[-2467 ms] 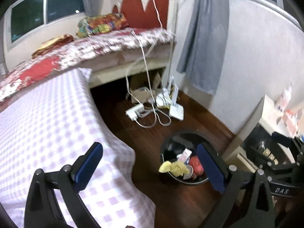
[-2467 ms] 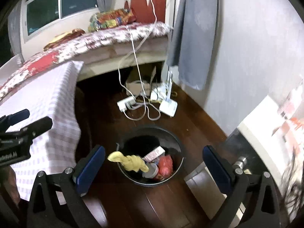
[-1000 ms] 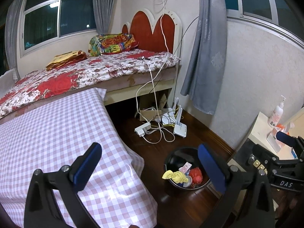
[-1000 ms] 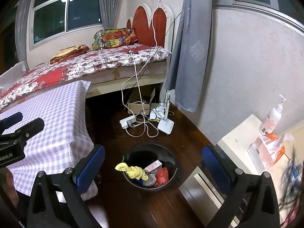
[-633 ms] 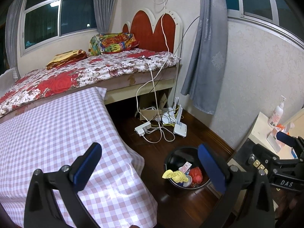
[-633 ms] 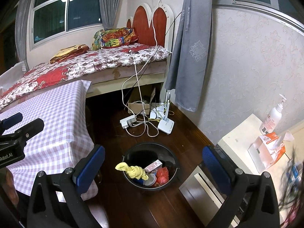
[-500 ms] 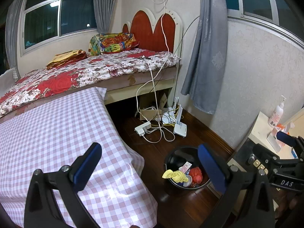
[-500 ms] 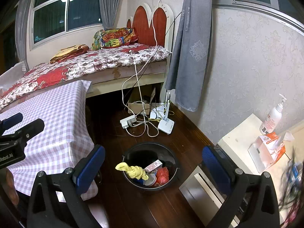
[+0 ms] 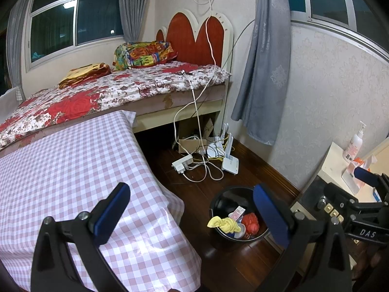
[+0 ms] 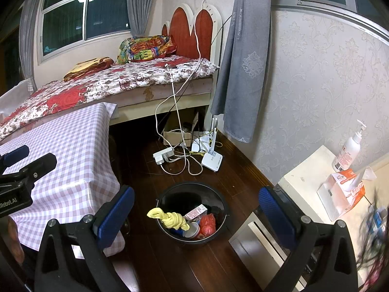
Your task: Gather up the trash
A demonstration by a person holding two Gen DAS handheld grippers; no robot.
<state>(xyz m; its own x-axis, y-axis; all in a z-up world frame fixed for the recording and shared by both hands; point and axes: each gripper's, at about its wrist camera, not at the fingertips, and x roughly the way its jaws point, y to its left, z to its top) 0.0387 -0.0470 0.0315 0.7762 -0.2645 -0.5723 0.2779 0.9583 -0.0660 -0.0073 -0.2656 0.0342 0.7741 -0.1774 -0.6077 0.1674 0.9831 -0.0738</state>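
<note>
A black round trash bin (image 10: 170,192) stands on the dark wood floor; it also shows in the left wrist view (image 9: 220,199). It holds a yellow crumpled cloth (image 10: 170,217), a red crumpled wrapper (image 10: 208,223), a small carton (image 10: 195,213) and a paper cup (image 10: 190,231). My left gripper (image 9: 189,213) is open and empty, held high over the table's edge, left of the bin. My right gripper (image 10: 197,213) is open and empty, held high above the bin.
A table with a pink checked cloth (image 9: 60,170) is at the left. A bed (image 9: 109,92) stands behind it. A power strip, cables and a white router (image 10: 211,161) lie on the floor beyond the bin. A white cabinet (image 10: 311,182) with a tissue box and a pump bottle is at the right.
Since 2.5 s ago both grippers have risen and pulled back from the bin, so it looks smaller. In the last second nothing has visibly moved.
</note>
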